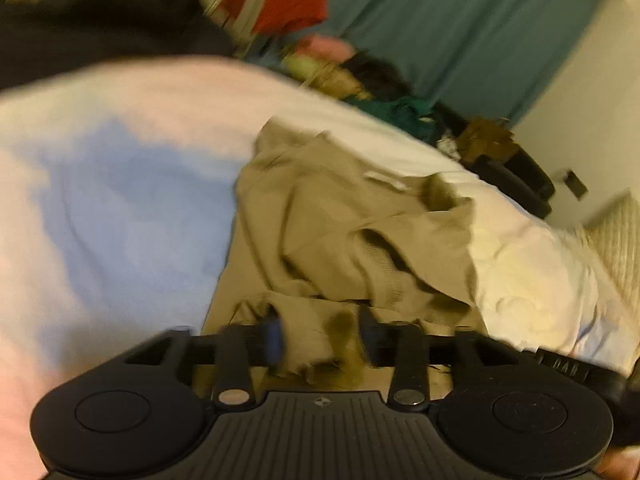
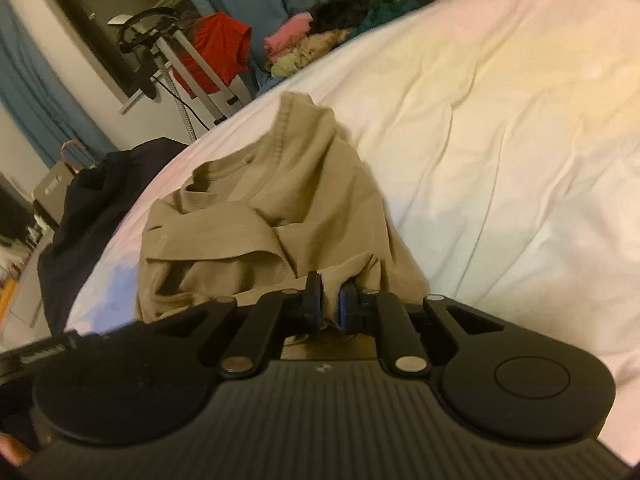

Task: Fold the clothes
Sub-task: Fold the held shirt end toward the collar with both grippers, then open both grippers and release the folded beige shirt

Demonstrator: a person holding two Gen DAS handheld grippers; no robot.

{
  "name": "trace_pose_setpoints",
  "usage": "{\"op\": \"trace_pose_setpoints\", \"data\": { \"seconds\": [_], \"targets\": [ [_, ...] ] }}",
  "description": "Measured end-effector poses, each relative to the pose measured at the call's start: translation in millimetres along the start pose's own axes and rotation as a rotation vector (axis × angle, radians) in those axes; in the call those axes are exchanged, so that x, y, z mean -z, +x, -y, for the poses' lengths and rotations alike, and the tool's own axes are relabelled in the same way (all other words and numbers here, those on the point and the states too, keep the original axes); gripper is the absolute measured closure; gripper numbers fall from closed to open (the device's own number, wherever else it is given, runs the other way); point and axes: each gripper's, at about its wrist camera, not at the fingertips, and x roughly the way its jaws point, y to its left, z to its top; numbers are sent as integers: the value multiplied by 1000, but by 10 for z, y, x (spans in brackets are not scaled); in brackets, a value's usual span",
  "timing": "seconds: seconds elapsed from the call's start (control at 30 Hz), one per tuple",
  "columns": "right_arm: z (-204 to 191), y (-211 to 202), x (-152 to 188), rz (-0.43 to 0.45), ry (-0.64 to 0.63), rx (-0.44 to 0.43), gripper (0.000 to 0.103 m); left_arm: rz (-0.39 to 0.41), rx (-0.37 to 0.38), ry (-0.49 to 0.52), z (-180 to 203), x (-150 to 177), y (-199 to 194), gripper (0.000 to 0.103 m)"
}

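White bed [image 2: 500, 128]: tan shirt [image 2: 256, 208] in right claw [image 2: 330, 304]

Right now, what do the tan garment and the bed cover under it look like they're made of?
The tan garment looks like soft matte cotton knit, probably a T-shirt: stitched ribbed collar, limp folds, no sheen. The white bed cover looks like smooth woven sheet fabric with fine creases; exact fibre unclear. The right hand-held gripper pinches a bunch of the garment easily, so it is thin.

No legible text was recorded; only a small white round emblem [image 1: 321, 401] marked the black ribbed gripper housing [image 1: 320, 436].
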Motion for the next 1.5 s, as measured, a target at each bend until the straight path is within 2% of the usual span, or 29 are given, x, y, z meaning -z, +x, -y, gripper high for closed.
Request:
{"op": "trace_pose_setpoints", "data": {
  "seconds": [0.03, 0.1, 0.17, 0.23, 0.33, 0.47, 0.6, 0.67, 0.77, 0.9, 1.0, 1.23, 1.3, 1.43, 1.5],
  "targets": [
    [-43, -88, 11, 15, -24, 2, 71, 15, -3, 27, 50, 20, -74, 40],
    [-128, -291, 40, 59, -70, 2, 9, 52, -19, 81, 162, 78, -275, 24],
    [-213, -540, 78, 119, -102, -12, 0, 87, -41, 121, 241, 132, -463, 18],
    [-314, -768, 113, 167, -143, -16, 0, 112, -54, 138, 298, 178, -654, 17],
    [-427, -1082, 209, 231, -190, -15, 0, 149, -72, 178, 392, 267, -921, 9],
    [-502, -1354, 322, 263, -231, -27, 0, 193, -81, 221, 495, 358, -1216, 3],
    [-486, -1536, 479, 265, -230, -35, 0, 193, -60, 194, 484, 485, -1453, 1],
    [-463, -1574, 533, 256, -216, -36, 0, 146, -14, 130, 392, 571, -1519, 1],
    [-409, -1564, 565, 229, -174, -40, 0, 25, 86, -53, 138, 699, -1489, 1],
    [-341, -1480, 545, 196, -121, -44, 0, -148, 234, -324, -237, 874, -1269, 4],
    [-302, -1418, 560, 172, -96, -50, 0, -229, 282, -438, -394, 947, -1018, 6],
    [-228, -1328, 563, 136, -48, -62, 0, -225, 248, -571, -525, 1002, -606, 6],
    [-203, -1318, 562, 131, -33, -61, 0, -172, 278, -589, -550, 995, -619, 12],
    [-148, -1312, 553, 128, -1, -58, 0, -29, 399, -609, -570, 941, -772, 12],
    [-121, -1308, 548, 126, 15, -57, 0, -19, 418, -607, -554, 926, -778, 11]
  ]
}}
